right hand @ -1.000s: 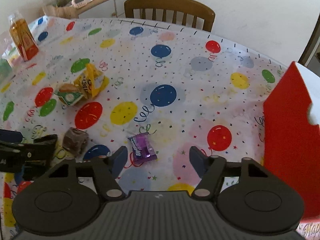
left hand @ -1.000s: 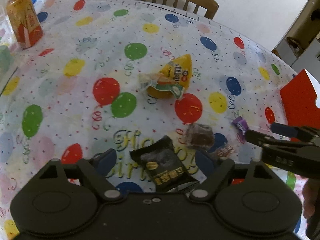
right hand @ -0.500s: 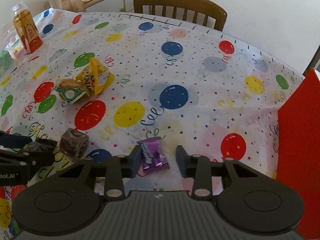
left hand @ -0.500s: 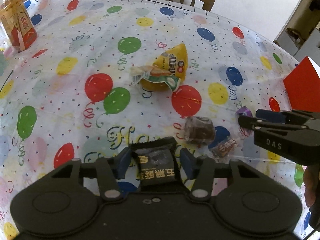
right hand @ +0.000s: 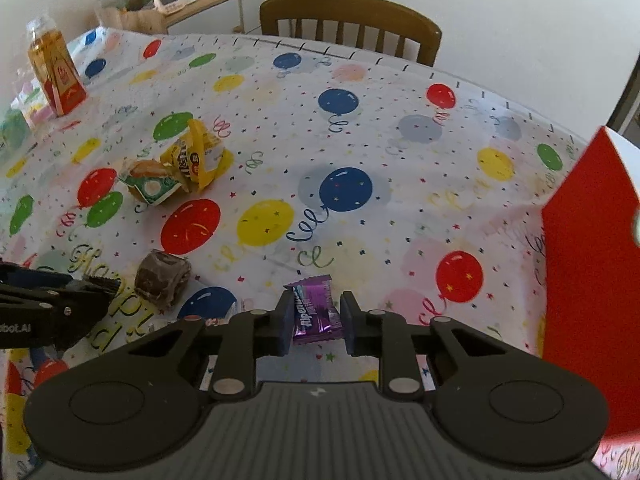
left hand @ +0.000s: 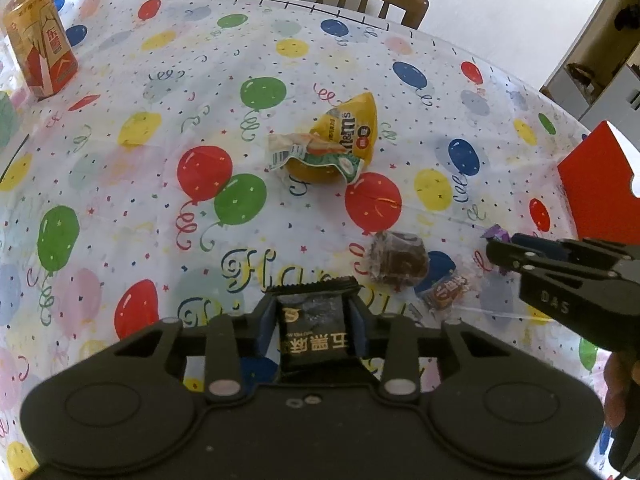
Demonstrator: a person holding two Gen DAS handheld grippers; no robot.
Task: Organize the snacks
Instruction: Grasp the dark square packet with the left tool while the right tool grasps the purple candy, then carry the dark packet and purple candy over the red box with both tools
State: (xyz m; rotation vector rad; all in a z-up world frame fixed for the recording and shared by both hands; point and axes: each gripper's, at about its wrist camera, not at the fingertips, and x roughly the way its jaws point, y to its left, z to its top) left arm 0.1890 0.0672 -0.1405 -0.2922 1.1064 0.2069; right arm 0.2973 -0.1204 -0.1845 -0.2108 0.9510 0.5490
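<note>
Jaws closing: left gripper (left hand: pixel 312 330) pinches glossy black square snack packet (left hand: pixel 314 334), right gripper (right hand: pixel 317 324) pinches crinkly purple foil candy (right hand: pixel 316 310) on balloon-print plastic tablecloth (right hand: pixel 360 152).

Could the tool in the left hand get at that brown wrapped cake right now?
Probably not yet. The left tool is closing its jaws around a black snack packet, so it is occupied. The brown cake lies uncovered just ahead to its right, so the way there looks free.

"m&m's" on yellow bag (left hand: pixel 349 133), "Alpenliebe" on purple candy (right hand: pixel 315 312)
</note>
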